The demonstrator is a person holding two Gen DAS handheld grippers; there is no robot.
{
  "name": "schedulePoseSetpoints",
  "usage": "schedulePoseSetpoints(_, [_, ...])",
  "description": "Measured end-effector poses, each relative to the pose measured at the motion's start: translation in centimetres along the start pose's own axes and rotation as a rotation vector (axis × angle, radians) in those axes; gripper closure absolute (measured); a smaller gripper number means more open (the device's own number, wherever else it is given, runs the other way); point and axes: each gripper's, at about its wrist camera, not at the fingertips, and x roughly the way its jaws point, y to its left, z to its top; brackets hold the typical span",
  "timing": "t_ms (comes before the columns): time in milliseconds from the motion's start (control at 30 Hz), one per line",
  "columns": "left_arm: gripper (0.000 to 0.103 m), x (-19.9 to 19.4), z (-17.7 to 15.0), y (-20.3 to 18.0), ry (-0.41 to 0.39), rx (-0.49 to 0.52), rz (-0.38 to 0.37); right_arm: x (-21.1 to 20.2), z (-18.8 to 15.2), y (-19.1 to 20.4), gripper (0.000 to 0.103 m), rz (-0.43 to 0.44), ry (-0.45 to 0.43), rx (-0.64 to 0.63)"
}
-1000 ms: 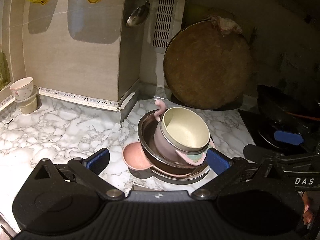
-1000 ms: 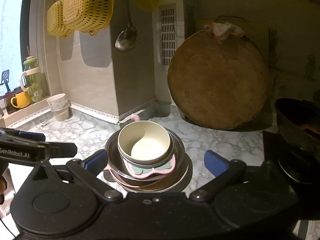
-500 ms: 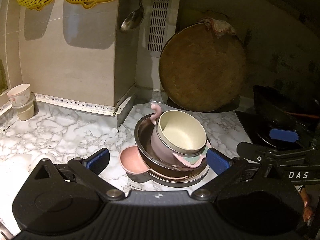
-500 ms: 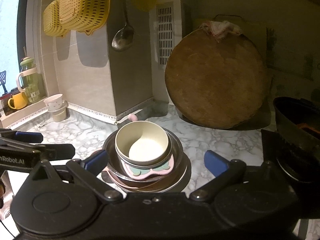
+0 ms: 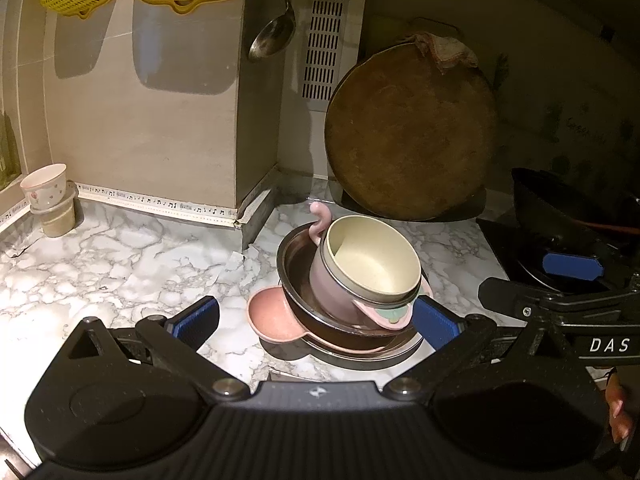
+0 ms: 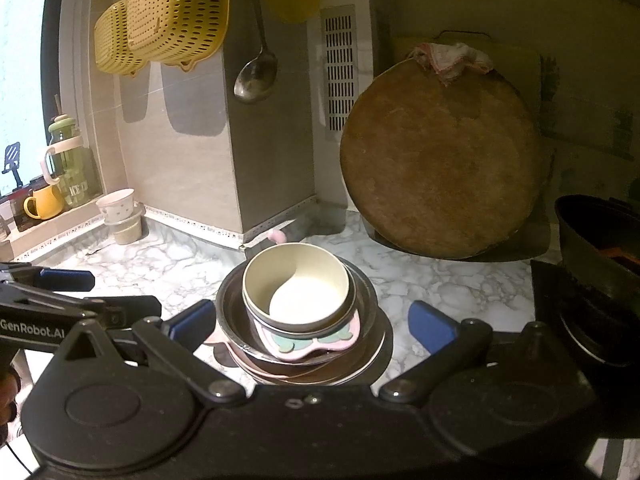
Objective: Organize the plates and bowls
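A stack of dishes stands on the marble counter (image 5: 120, 264). A cream bowl (image 5: 374, 258) sits on top, nested in a pink bowl (image 5: 328, 284) with a curled handle. Under them lie a steel bowl (image 5: 296, 276) and a pink plate (image 5: 272, 316). The stack also shows in the right wrist view, with the cream bowl (image 6: 298, 284) on top and the steel bowl (image 6: 228, 304) around it. My left gripper (image 5: 316, 320) is open and empty, just short of the stack. My right gripper (image 6: 312, 322) is open and empty, its fingers either side of the stack's near edge.
A round wooden board (image 5: 412, 132) leans on the back wall. A dark wok (image 6: 600, 248) sits on the stove at right. A white cup (image 5: 44, 184) stands at far left. Yellow colanders (image 6: 168, 20) and a ladle (image 6: 256, 76) hang above.
Both grippers have drawn back slightly from the stack; in both views it sits a little farther off and higher. The dishes have not moved. Both grippers stay open.
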Motion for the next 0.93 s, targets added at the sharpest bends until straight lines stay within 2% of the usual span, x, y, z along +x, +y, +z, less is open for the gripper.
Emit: schedulePoseSetpoints(933, [0.0,1.3,0.0,0.0,0.031,-0.033,-0.006,0.8,-0.1,-0.5,0.0,-0.002,0.021,0.012])
